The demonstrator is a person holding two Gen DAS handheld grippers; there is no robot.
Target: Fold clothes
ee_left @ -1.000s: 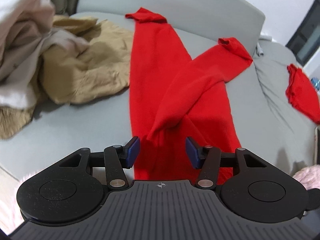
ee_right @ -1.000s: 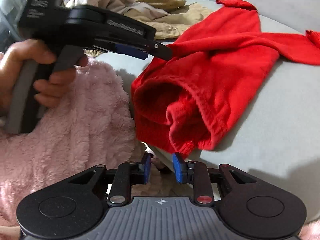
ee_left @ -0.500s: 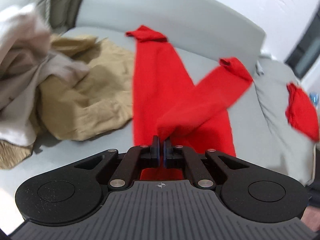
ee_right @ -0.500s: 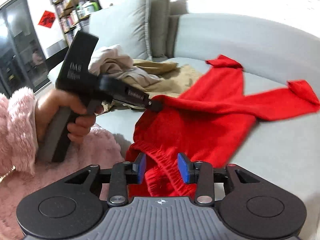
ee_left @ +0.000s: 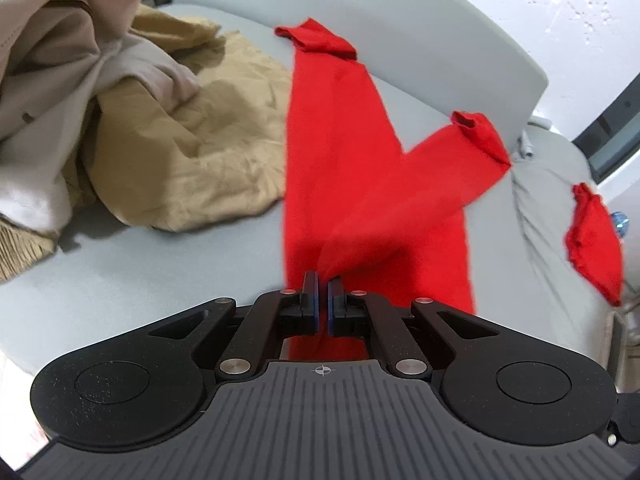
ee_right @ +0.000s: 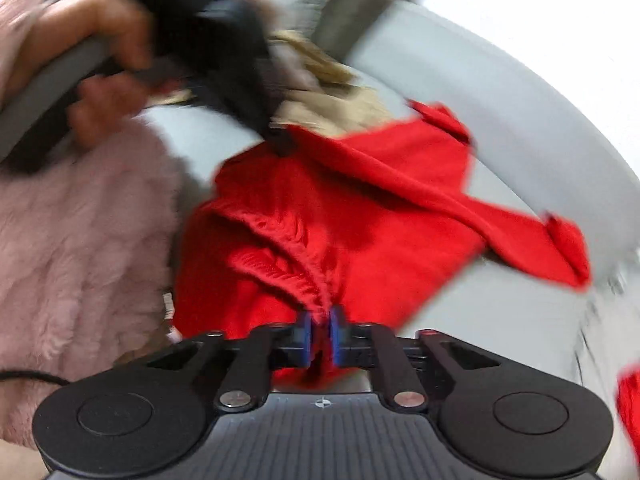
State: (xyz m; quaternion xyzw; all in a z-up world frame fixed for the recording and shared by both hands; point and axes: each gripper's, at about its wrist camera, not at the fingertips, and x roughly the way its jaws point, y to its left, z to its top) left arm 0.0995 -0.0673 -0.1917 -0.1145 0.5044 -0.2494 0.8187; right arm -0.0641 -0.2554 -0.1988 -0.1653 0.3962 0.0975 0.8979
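Observation:
Red trousers (ee_left: 332, 168) lie on the grey sofa (ee_left: 120, 272), legs spread toward the backrest. My left gripper (ee_left: 323, 284) is shut on a pinched fold near their top, which rises off the seat. In the blurred right wrist view, the gathered waistband of the red trousers (ee_right: 360, 208) runs into my right gripper (ee_right: 320, 320). Its jaws are closing, and the blue pads press on the fabric. The left gripper (ee_right: 282, 142) also shows there, held by a hand (ee_right: 100, 52), its tip on the trousers' far edge.
A tan garment (ee_left: 208, 152) and a pale beige one (ee_left: 60, 80) are heaped on the seat left of the trousers. Another red piece (ee_left: 596, 240) lies on the sofa's right part. A fluffy pink sleeve (ee_right: 80, 248) fills the near left.
The left gripper went from open to shut on the trousers and lifted a fold. The right gripper moved in over the waistband, opened wider, then closed on it.

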